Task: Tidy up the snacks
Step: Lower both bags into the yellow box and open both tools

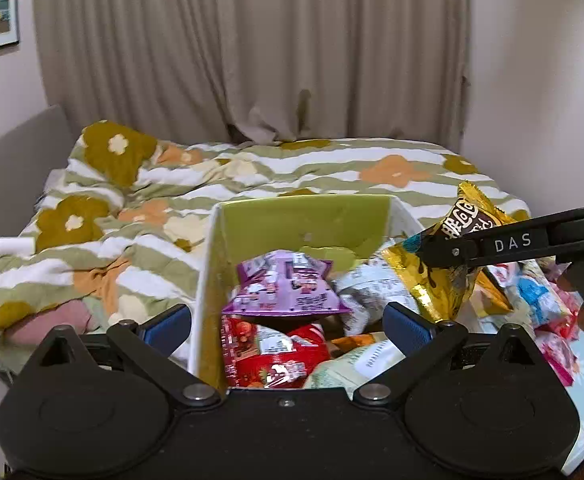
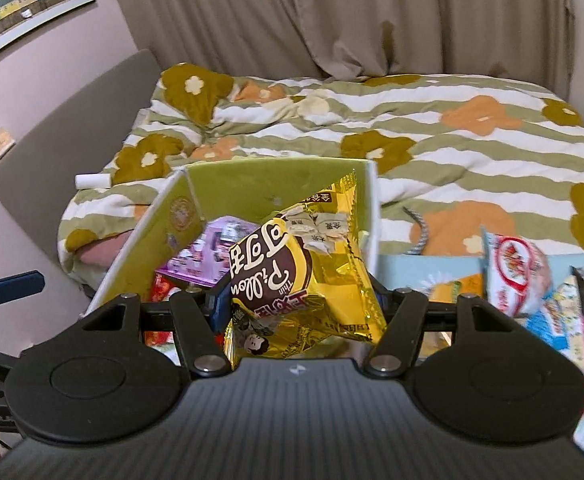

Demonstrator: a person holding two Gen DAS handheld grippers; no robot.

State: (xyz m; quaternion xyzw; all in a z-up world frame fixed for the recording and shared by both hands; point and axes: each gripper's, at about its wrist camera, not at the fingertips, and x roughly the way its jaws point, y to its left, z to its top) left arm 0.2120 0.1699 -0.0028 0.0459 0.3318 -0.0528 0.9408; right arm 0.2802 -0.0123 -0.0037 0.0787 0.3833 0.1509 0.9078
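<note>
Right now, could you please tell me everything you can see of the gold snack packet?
The gold snack packet is shiny crinkled foil with a dark brown label bearing pale lettering, and crimped ends. The right hand-held gripper pinches it, holding it tilted in the air above the open green box, which already holds other packets. Nothing but the gripper seems to touch it.

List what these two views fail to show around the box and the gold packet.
- Box floor: both views, covered by packets.
- Gold packet lower end: right wrist view, hidden behind the right claw.
- Loose packets at right: both views, blurred and cut by the edge.
- Left claw: open, empty.
</note>
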